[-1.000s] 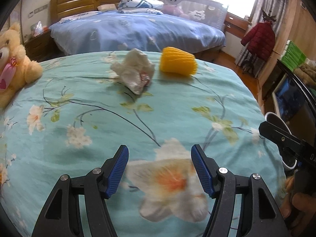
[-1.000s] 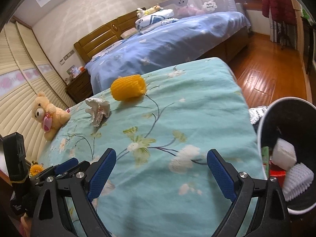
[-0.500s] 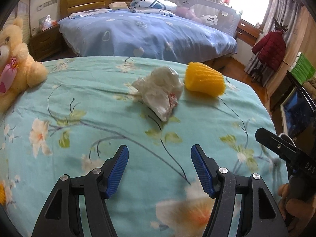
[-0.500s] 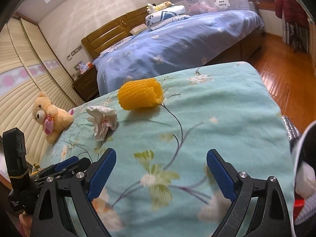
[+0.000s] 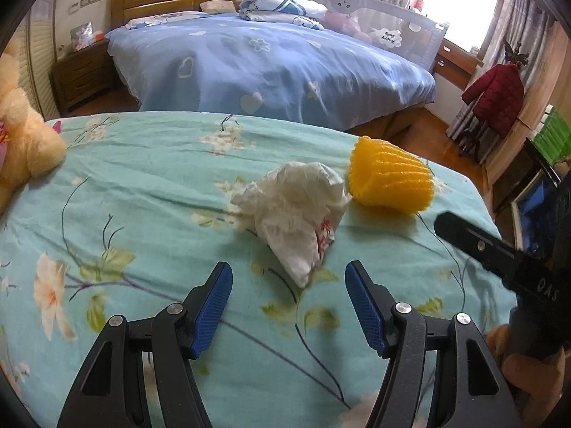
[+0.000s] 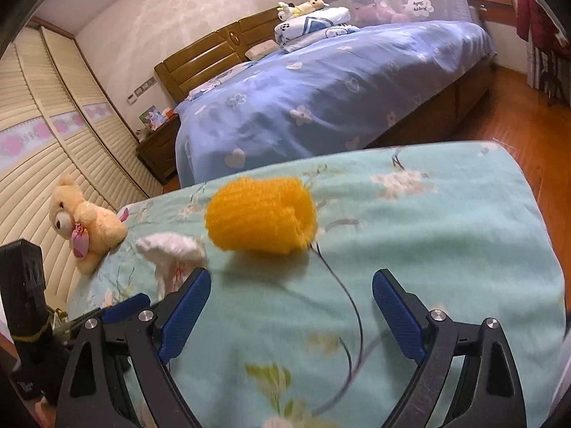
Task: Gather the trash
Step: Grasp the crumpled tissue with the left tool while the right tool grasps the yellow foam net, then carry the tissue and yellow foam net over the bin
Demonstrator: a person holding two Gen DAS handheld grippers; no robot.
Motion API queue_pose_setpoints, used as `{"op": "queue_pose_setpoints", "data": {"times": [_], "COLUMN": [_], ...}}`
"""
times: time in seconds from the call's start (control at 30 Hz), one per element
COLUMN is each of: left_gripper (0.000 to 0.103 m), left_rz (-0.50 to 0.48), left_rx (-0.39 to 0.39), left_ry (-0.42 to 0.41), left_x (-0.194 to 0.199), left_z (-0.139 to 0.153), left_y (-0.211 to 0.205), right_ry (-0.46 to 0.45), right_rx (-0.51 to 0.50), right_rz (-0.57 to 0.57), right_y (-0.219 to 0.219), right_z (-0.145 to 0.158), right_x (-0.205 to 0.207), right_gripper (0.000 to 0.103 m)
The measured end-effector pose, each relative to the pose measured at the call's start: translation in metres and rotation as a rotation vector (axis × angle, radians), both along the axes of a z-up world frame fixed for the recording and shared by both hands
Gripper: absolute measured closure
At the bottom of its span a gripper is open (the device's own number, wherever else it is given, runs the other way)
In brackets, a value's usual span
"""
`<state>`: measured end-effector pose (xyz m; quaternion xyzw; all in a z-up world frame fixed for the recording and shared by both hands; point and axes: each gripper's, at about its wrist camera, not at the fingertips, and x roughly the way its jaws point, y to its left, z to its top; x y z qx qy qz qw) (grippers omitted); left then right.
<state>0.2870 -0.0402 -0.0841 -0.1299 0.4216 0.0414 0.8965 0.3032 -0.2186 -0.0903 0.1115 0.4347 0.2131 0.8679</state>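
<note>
A crumpled white tissue [image 5: 296, 210] lies on the teal floral bedspread [image 5: 142, 192], with a yellow foam fruit net [image 5: 390, 182] just right of it. My left gripper [image 5: 288, 303] is open and empty, its blue pads just short of the tissue's near tip. In the right wrist view the yellow net [image 6: 262, 215] lies straight ahead and the tissue [image 6: 171, 253] lies to its left. My right gripper [image 6: 291, 308] is open and empty, a short way in front of the net. The right gripper's body [image 5: 499, 256] shows at the left view's right edge.
A plush bear [image 6: 84, 223] sits at the bedspread's left edge. Behind is a blue bed [image 5: 271, 67] with a wooden headboard and a nightstand [image 5: 82, 78]. A red jacket [image 5: 496, 96] hangs at the right over wooden floor [image 6: 528, 110].
Both grippers have moved forward over the bedspread, so the tissue and the yellow net are closer. The black bin with trash has left the right wrist view. Both grippers stay open.
</note>
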Motion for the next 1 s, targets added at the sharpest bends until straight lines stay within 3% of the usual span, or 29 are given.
{"op": "queue_pose_setpoints", "data": {"times": [0.17,0.27,0.33,0.4,0.47,0.5,0.63,1.0], "left_gripper": [0.038,0.039,0.041,0.049,0.073,0.078,0.086,0.088], "left_rz": [0.002,-0.002,-0.008,-0.018,-0.034,-0.044,-0.057,-0.095], "left_rx": [0.000,0.009,0.021,0.032,0.025,0.016,0.015,-0.019], "left_ry": [-0.001,-0.003,-0.001,-0.004,-0.001,0.000,-0.015,-0.028], "left_x": [0.009,0.012,0.013,0.015,0.017,0.018,0.016,-0.023], "left_z": [-0.003,-0.006,-0.008,-0.008,-0.010,-0.012,-0.010,-0.004], "left_y": [0.003,0.003,0.002,-0.001,-0.002,-0.003,-0.005,-0.020], "right_ry": [-0.004,0.011,0.015,0.021,0.018,0.022,0.027,0.006], "right_rx": [0.005,0.013,0.013,0.008,-0.003,-0.002,0.006,0.051], "right_rz": [0.022,0.032,0.043,0.060,0.066,0.069,0.071,0.020], "right_y": [0.009,0.014,0.017,0.020,0.022,0.022,0.018,-0.016], "right_z": [-0.004,-0.008,-0.009,-0.011,-0.011,-0.011,-0.010,0.007], "right_x": [0.015,0.022,0.025,0.025,0.023,0.022,0.014,-0.039], "right_gripper": [0.014,0.025,0.044,0.061,0.072,0.085,0.089,0.090]}}
